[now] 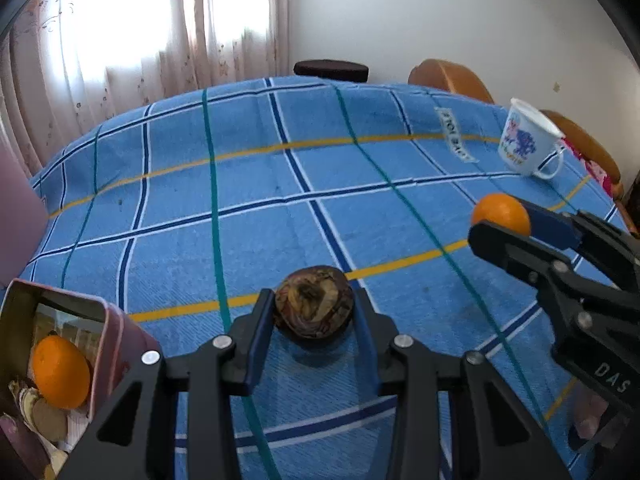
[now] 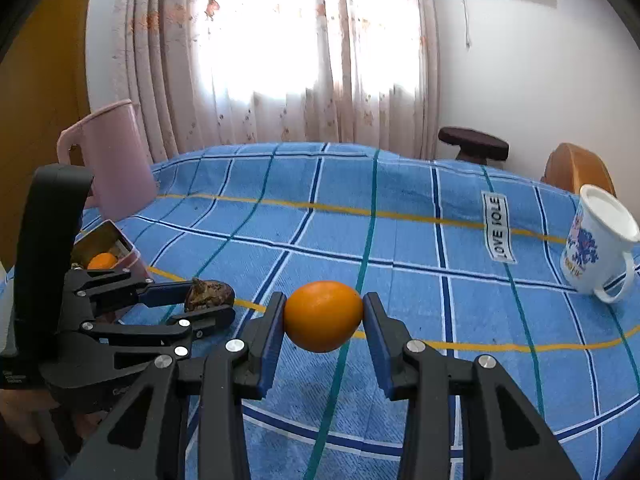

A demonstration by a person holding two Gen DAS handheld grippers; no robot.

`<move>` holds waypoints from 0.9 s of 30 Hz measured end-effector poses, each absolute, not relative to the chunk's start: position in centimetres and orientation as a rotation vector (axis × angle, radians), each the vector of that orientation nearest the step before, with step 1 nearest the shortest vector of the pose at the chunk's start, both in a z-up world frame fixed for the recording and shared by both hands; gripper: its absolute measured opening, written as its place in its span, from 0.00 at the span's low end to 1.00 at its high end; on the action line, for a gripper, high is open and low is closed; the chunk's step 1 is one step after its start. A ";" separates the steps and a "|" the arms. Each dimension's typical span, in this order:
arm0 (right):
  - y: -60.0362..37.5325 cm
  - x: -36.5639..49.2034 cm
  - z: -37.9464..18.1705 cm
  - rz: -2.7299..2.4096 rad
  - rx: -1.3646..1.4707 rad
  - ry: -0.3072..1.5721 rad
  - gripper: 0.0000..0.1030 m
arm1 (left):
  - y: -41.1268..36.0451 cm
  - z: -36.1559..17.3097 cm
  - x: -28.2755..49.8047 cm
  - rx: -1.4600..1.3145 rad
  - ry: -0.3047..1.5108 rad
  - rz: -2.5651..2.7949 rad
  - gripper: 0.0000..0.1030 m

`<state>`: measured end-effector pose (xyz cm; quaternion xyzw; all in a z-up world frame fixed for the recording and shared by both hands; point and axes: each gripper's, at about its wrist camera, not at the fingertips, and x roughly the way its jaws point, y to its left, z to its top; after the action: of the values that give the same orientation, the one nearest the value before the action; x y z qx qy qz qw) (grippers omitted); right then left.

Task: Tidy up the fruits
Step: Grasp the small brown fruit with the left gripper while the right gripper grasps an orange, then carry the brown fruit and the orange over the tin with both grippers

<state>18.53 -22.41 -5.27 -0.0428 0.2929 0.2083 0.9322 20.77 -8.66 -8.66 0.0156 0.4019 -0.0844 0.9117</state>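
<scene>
Left gripper (image 1: 314, 312): jaws clamp 1 brown fruit (image 1: 314, 306). Right gripper (image 2: 323, 316): jaws clamp 1 orange (image 2: 323, 316). Cloth label (image 2: 497, 227), beyond the orange: "LOVE JOLE".

1. The left wrist view looks forward and down along the left gripper (image 1: 314, 312), close over the blue checked tablecloth (image 1: 240, 184), facing the curtain (image 1: 132, 28) and the white wall.
2. The right wrist view looks along the right gripper (image 2: 323, 316), equally close above the cloth, facing the same curtained window.
3. Each view catches the other gripper at its edge.
4. Both share the white mug (image 1: 528, 140), the pink tin (image 2: 120, 248), the dark stool (image 1: 331, 70) and the cloth's label.
</scene>
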 end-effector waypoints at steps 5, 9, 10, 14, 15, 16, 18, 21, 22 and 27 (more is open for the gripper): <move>-22.5 17.4 -4.6 0.435 -0.094 0.531 0.40 | -8.4 -7.9 19.7 0.018 0.767 -0.169 0.39; -22.6 16.9 -4.3 0.440 -0.096 0.497 0.40 | -8.2 -7.3 18.9 0.009 0.723 -0.160 0.39; -22.6 16.8 -4.3 0.441 -0.096 0.493 0.40 | -8.1 -7.2 18.7 0.008 0.711 -0.157 0.39; -22.8 16.4 -4.1 0.443 -0.096 0.468 0.40 | -8.0 -6.6 17.8 0.008 0.662 -0.139 0.39; -22.8 16.3 -4.0 0.443 -0.097 0.462 0.40 | -8.0 -6.5 17.7 0.009 0.655 -0.136 0.39; -22.8 16.2 -4.0 0.442 -0.097 0.457 0.40 | -8.0 -6.4 17.5 0.009 0.643 -0.131 0.39; -22.9 16.0 -3.9 0.439 -0.094 0.443 0.40 | -7.9 -6.2 17.0 0.011 0.623 -0.123 0.39; -23.0 15.8 -3.8 0.439 -0.093 0.431 0.40 | -7.8 -5.9 16.5 0.016 0.592 -0.112 0.39; -23.1 15.7 -3.8 0.439 -0.094 0.426 0.40 | -7.9 -5.8 16.3 0.018 0.582 -0.110 0.39; -23.2 15.2 -3.6 0.446 -0.095 0.399 0.40 | -8.0 -5.5 15.5 0.028 0.541 -0.101 0.39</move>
<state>15.17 -23.22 -3.57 -0.0468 0.1965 0.2194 0.9545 15.49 -7.99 -5.48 0.0137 0.2669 -0.0500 0.9623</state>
